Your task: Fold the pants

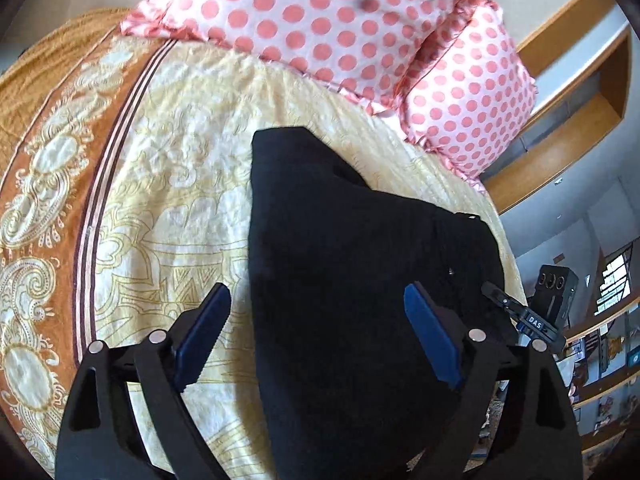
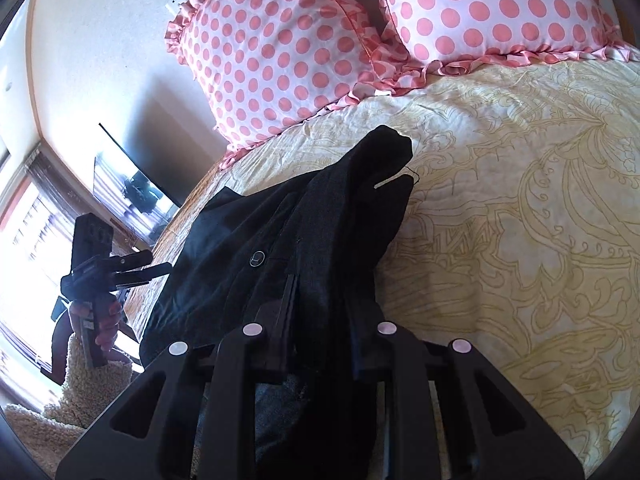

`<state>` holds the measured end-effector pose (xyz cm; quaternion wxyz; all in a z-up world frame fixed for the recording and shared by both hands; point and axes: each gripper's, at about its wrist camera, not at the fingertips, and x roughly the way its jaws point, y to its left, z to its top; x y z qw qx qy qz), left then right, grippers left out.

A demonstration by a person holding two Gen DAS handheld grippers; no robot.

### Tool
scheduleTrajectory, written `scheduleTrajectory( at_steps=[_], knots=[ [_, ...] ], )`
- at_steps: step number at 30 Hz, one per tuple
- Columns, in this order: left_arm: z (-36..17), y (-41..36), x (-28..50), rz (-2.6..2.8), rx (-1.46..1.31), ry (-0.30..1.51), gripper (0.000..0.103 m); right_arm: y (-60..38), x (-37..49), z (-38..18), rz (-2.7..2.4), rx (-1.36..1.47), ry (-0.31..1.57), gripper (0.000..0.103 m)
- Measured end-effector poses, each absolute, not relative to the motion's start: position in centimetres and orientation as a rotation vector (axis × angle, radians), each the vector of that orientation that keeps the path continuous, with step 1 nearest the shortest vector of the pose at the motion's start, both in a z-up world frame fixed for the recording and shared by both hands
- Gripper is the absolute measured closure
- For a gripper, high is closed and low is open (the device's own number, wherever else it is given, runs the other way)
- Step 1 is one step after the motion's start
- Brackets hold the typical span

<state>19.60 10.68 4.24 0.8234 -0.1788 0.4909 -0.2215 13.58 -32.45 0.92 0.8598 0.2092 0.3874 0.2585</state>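
Note:
Black pants (image 1: 360, 264) lie in a heap on the cream patterned bedspread (image 1: 168, 184). My left gripper (image 1: 316, 324) is open above the near part of the pants, its blue pads (image 1: 204, 332) wide apart, and it holds nothing. In the right wrist view my right gripper (image 2: 320, 320) is shut on a bunched fold of the pants (image 2: 320, 220), which drape over and hide its fingertips. A button (image 2: 257, 258) shows on the cloth. The left gripper (image 2: 120, 270) shows at the left of the right wrist view, beside the bed's edge.
Two pink polka-dot pillows (image 1: 340, 28) (image 2: 304, 48) lie at the head of the bed, just beyond the pants. An orange patterned border (image 1: 52, 184) runs along the bedspread's left side. Wooden shelves (image 1: 580, 128) stand to the right.

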Motion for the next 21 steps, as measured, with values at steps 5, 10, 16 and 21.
scheduleTrajectory(
  at_steps=[5,10,16,21],
  knots=[
    [2.9,10.0,20.2,-0.479,-0.366,1.070,0.020,-32.7,13.8,0.4,0.546,0.457,0.823,0.081],
    [2.6,8.8,20.3,-0.501,-0.354,1.070,0.030,-33.1,14.2,-0.4,0.542,0.490,0.843,0.075],
    [2.4,8.5,20.6,-0.418,-0.339,1.046,0.064,-33.6,14.6,-1.5,0.579,0.593,0.840,0.070],
    [2.8,9.7,20.3,-0.434,-0.393,0.995,0.094,-33.5,14.2,-0.4,0.612,0.611,0.786,0.083]
  ],
)
